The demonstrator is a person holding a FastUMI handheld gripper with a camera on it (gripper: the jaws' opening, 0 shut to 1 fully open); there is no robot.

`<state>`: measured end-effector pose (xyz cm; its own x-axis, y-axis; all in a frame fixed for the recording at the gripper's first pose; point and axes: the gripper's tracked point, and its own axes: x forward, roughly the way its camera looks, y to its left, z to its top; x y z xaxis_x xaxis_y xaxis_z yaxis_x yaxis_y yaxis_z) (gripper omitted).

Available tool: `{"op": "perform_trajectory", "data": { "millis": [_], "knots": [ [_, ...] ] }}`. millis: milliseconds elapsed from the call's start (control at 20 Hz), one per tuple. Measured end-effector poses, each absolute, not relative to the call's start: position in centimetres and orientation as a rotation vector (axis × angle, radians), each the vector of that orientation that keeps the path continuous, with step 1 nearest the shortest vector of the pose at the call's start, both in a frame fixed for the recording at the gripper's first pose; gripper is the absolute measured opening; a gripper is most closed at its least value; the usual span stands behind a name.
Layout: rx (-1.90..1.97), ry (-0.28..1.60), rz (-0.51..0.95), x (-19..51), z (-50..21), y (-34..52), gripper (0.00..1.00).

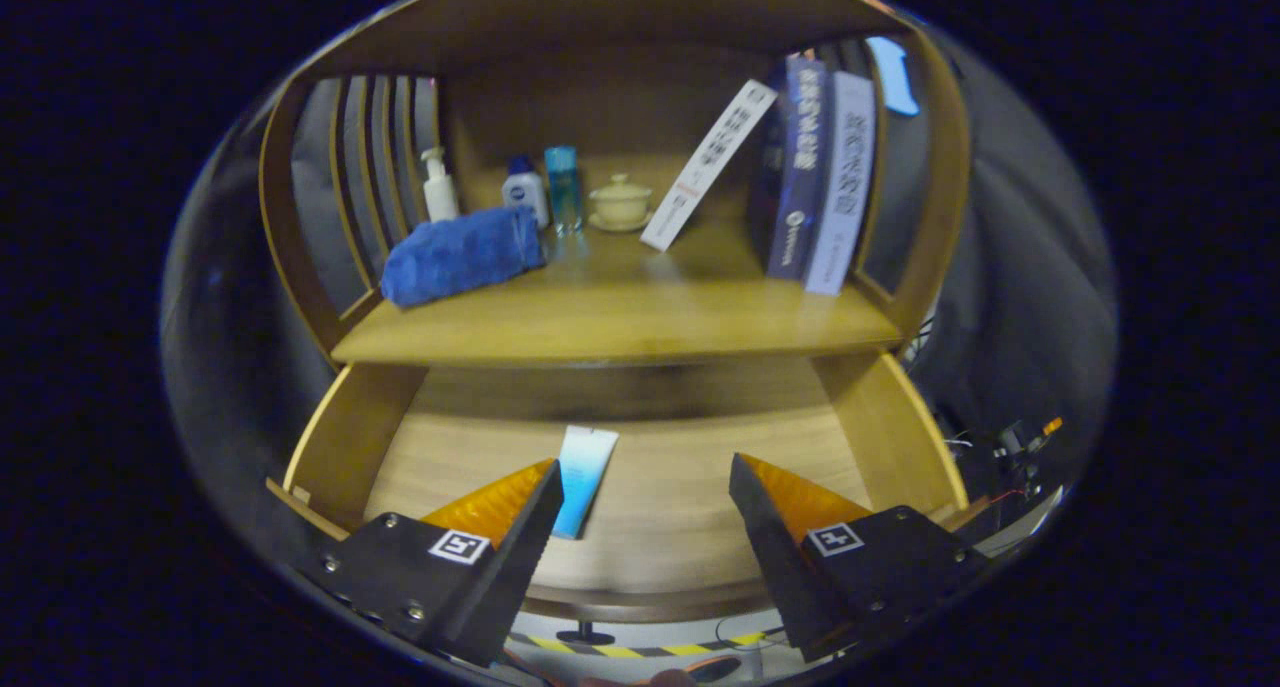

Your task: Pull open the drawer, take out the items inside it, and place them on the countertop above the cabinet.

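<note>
A wooden cabinet fills the booth ahead of me, its countertop (620, 317) roofed by a shelf and fenced with slats on either side. Below it the pale wooden drawer (350, 437) stands pulled out, and I judge the opening step done.

My gripper (640, 492) hangs over the drawer's front edge with its fingers spread wide and nothing between them. The one item I can see inside, a slim white-and-blue squeeze tube (584, 477), lies flat on the drawer floor just beside the inner face of the left finger, left of the gap's centre. Its long axis runs front to back, leaning slightly, so I would shift left and descend to straddle its narrow width.

On the countertop a rolled blue towel (462, 255) sits near the left edge, with a white pump bottle (438, 185), a small white bottle (526, 189), a clear blue bottle (563, 187) and a cream lidded cup (621, 203) along the back, and leaning books (815, 182) toward the right. The front middle looks free for setting down.
</note>
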<state>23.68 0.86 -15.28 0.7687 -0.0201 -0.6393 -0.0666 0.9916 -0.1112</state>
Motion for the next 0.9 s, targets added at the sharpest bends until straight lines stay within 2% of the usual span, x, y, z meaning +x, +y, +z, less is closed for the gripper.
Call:
{"op": "perform_trajectory", "data": {
  "millis": [100,350,500,550,600,650,850,900],
  "knots": [
    [-0.080,0.810,0.046,24.1,-17.5,2.2,1.00],
    [0.020,1.044,-0.006,24.7,-21.7,3.8,0.98],
    [0.047,1.100,-0.028,25.0,-22.8,4.7,0.91],
    [0.040,1.104,-0.036,25.0,-23.2,4.7,0.84],
    [0.032,1.114,-0.030,25.1,-23.6,4.9,0.81],
    [0.018,1.123,-0.035,25.0,-24.4,5.1,0.81],
    [-0.013,1.141,-0.054,25.0,-25.4,5.0,0.42],
    [-0.013,1.151,-0.056,25.1,-25.8,5.0,0.43]
  ]
}}
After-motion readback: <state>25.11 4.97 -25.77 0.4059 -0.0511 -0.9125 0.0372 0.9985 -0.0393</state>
